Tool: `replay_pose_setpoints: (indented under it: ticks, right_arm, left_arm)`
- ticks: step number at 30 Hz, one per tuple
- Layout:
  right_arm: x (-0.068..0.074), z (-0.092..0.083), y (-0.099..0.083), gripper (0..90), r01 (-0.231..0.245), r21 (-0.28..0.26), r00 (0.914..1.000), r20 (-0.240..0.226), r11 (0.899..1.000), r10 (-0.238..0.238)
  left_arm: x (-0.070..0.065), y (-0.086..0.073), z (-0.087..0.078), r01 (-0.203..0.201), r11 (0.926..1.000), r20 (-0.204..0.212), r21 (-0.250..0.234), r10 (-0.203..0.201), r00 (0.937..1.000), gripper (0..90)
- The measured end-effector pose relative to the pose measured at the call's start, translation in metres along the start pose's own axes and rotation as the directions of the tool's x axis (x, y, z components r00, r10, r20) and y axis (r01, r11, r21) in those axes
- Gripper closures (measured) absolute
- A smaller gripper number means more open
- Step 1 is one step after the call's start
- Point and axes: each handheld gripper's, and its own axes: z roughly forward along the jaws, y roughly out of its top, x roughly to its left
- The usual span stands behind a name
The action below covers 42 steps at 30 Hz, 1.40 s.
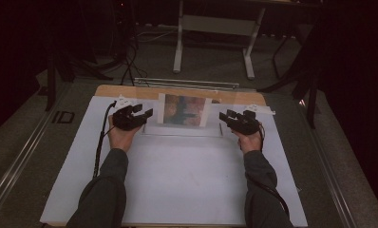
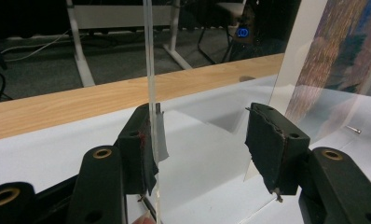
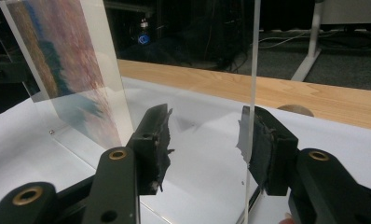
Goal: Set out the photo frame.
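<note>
A clear acrylic panel (image 1: 182, 129) stands upright on the white sheet (image 1: 177, 180), with a colourful picture (image 1: 184, 110) in its middle. My left gripper (image 1: 143, 110) is at the panel's left edge and my right gripper (image 1: 226, 115) at its right edge. In the left gripper view the open left gripper (image 2: 202, 126) has the panel's edge (image 2: 149, 70) standing against its left pad (image 2: 144, 140), and the picture (image 2: 333, 56) is off to the right. In the right gripper view the open right gripper (image 3: 204, 130) has the panel's edge (image 3: 254, 60) by its right pad (image 3: 263, 149).
The wooden tabletop (image 1: 130, 91) shows as a strip beyond the sheet, with a clear bar (image 1: 187, 84) along its far edge. Small white pieces (image 1: 124, 100) lie near the back corners. A white desk frame (image 1: 178, 47) stands on the floor behind. A small screw (image 2: 353, 129) lies by the panel's base.
</note>
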Motion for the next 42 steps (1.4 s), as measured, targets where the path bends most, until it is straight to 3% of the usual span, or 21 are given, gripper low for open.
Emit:
replay_pose_setpoints:
  ticks: [17,42]
  right_arm:
    - [0.005,-0.012,-0.002,53.2,0.020,-0.004,0.9998,-0.006,1.000,-0.020]
    - [0.025,-0.039,-0.017,54.6,0.054,-0.030,0.9981,-0.028,0.998,-0.055]
  left_arm:
    - [-0.008,-0.005,-0.012,-0.004,1.0000,0.019,-0.004,0.004,0.9998,47.1]
    - [-0.024,-0.019,-0.040,-0.009,1.0000,0.035,0.004,0.009,0.9993,47.3]
